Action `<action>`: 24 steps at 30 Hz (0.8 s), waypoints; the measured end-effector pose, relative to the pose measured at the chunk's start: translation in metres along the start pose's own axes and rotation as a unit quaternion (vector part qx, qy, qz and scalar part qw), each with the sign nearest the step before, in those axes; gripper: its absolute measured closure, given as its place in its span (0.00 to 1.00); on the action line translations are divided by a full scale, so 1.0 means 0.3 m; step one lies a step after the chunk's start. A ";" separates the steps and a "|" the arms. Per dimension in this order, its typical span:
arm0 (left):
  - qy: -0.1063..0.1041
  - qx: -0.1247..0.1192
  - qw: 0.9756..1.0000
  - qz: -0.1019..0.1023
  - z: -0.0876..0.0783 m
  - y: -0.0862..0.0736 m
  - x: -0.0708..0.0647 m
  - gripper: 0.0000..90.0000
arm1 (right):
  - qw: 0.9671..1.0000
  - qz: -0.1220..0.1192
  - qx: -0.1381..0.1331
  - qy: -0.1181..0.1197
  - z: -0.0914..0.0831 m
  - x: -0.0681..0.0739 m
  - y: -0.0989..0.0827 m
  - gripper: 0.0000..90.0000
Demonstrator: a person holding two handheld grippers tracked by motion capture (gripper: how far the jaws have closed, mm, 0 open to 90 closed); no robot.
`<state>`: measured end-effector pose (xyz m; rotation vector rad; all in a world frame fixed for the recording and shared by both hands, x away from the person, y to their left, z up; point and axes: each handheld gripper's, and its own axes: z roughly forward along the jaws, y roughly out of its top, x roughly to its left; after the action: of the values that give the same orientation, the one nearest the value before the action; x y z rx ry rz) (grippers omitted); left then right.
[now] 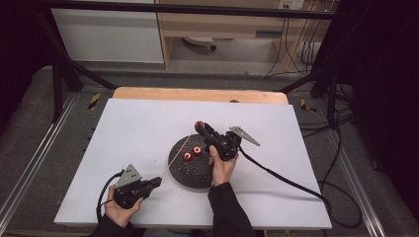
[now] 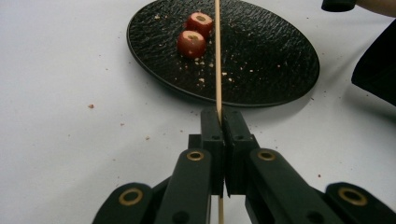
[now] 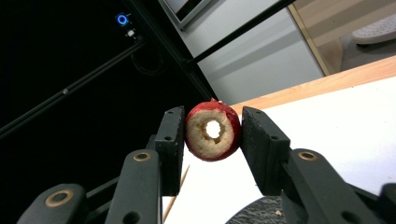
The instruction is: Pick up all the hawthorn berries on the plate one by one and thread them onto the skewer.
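Observation:
A thin wooden skewer [image 2: 217, 56] runs from my left gripper [image 2: 221, 116] out over a black plate [image 2: 280, 60]; the jaws are shut on its near end. In the high view the left gripper [image 1: 157, 182] sits at the table's front left and the skewer [image 1: 177, 157] slants up toward the plate [image 1: 192, 175]. Two red cored fruit pieces [image 1: 192, 153] lie on the plate, also seen as fruit pieces [image 2: 195, 32] left of the skewer. My right gripper [image 3: 212, 133] is shut on a third cored red fruit piece [image 3: 213, 130], held above the plate's far rim [image 1: 199, 125], its hole facing the camera.
The white table top [image 1: 123, 138] has free room left and right of the plate. Crumbs [image 2: 91, 106] dot the surface near the plate. The right gripper's cable [image 1: 286, 180] trails off to the right. A black frame and cabinets stand beyond the table's wooden far edge [image 1: 197, 95].

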<state>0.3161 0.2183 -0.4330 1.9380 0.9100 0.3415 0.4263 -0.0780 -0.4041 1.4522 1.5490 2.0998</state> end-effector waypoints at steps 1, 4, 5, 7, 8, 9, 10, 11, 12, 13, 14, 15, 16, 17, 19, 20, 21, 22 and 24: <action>-0.001 0.000 1.000 -0.001 0.001 0.000 -0.002 0.98 | 1.000 0.000 -0.004 0.001 0.003 0.000 -0.002 0.68; -0.002 -0.001 1.000 0.001 0.002 0.001 -0.005 0.98 | 1.000 0.007 -0.007 0.004 0.006 0.003 -0.009 0.68; -0.002 -0.002 1.000 0.001 0.002 0.001 -0.005 0.98 | 1.000 0.004 -0.008 0.005 0.007 0.003 -0.011 0.68; -0.002 -0.003 1.000 0.001 0.002 0.002 -0.006 0.98 | 1.000 0.006 -0.008 0.006 0.007 0.002 -0.014 0.68; -0.002 -0.003 1.000 0.001 0.002 0.002 -0.006 0.98 | 1.000 0.004 -0.009 0.007 0.008 0.002 -0.015 0.68; -0.003 -0.003 1.000 0.000 0.003 0.002 -0.007 0.98 | 1.000 0.005 -0.009 0.008 0.008 0.002 -0.016 0.68; -0.003 -0.003 1.000 0.001 0.004 0.003 -0.008 0.98 | 1.000 0.006 -0.009 0.009 0.008 0.002 -0.017 0.68; -0.003 -0.002 1.000 0.001 0.005 0.003 -0.008 0.98 | 1.000 0.007 -0.010 0.010 0.008 0.002 -0.018 0.68; -0.003 -0.002 1.000 0.002 0.006 0.003 -0.009 0.98 | 1.000 0.008 -0.011 0.010 0.008 0.002 -0.019 0.68; -0.003 -0.002 1.000 0.002 0.006 0.003 -0.009 0.98 | 1.000 0.006 -0.011 0.010 0.008 0.001 -0.020 0.68; -0.004 -0.002 1.000 0.002 0.007 0.003 -0.010 0.98 | 1.000 0.007 -0.013 0.011 0.009 0.001 -0.022 0.68; -0.003 -0.003 1.000 0.002 0.007 0.003 -0.011 0.98 | 1.000 0.008 -0.012 0.012 0.009 0.001 -0.022 0.68; -0.004 -0.003 1.000 0.002 0.007 0.003 -0.011 0.98 | 1.000 0.010 -0.013 0.012 0.009 0.001 -0.023 0.68; -0.004 -0.003 1.000 0.002 0.007 0.003 -0.011 0.98 | 1.000 0.010 -0.014 0.014 0.009 0.001 -0.024 0.68; -0.004 -0.003 1.000 0.001 0.008 0.003 -0.012 0.98 | 1.000 0.013 -0.014 0.016 0.009 0.002 -0.025 0.68; -0.004 -0.004 1.000 0.002 0.008 0.003 -0.012 0.98 | 1.000 0.013 -0.014 0.016 0.009 0.003 -0.026 0.68; -0.004 -0.004 1.000 0.002 0.009 0.003 -0.013 0.98 | 1.000 0.013 -0.013 0.016 0.008 0.003 -0.027 0.68; -0.004 -0.006 1.000 0.002 0.008 0.003 -0.014 0.98 | 1.000 0.011 -0.013 0.017 0.008 0.002 -0.028 0.68; -0.003 -0.005 1.000 0.001 0.009 0.004 -0.015 0.98 | 1.000 0.013 -0.012 0.019 0.008 0.003 -0.031 0.68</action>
<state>0.3150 0.2130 -0.4328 1.9303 0.9005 0.3410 0.4239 -0.0717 -0.4109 1.4393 1.5215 2.1659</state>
